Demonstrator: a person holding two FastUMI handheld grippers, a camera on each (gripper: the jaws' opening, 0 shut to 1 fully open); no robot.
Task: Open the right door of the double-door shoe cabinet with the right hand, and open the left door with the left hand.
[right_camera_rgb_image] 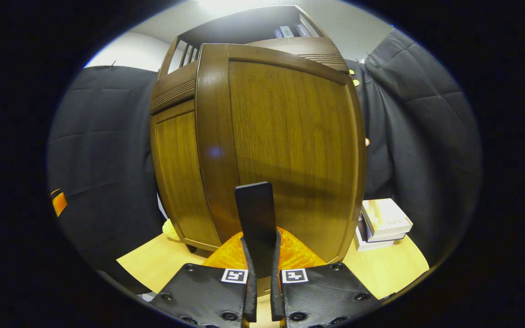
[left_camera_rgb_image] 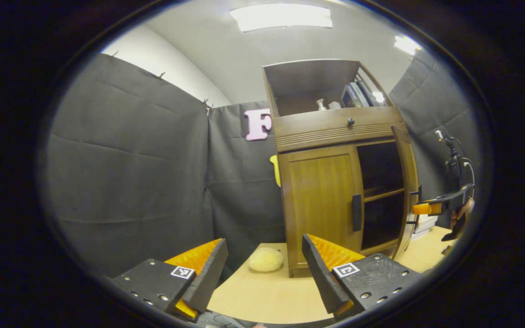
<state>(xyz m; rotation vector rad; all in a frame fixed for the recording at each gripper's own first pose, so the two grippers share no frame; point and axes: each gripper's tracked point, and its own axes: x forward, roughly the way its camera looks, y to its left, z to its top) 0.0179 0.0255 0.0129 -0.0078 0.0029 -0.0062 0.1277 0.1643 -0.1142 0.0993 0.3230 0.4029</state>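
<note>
A brown wooden shoe cabinet stands on a light table. Its left door is closed, with a dark upright handle at its inner edge. The right door is swung outward, showing dark shelves inside. My left gripper hangs open in front of the cabinet, well short of the left door, with nothing between its fingers. My right gripper is shut on the right door's dark handle, with the door's face right ahead. It is also at the far right of the left gripper view, as the right gripper held by a hand.
A pale yellow soft lump lies on the table by the cabinet's left foot. A stack of books sits right of the cabinet. A drawer with a knob and an open shelf of books top the cabinet. Black cloth walls surround it.
</note>
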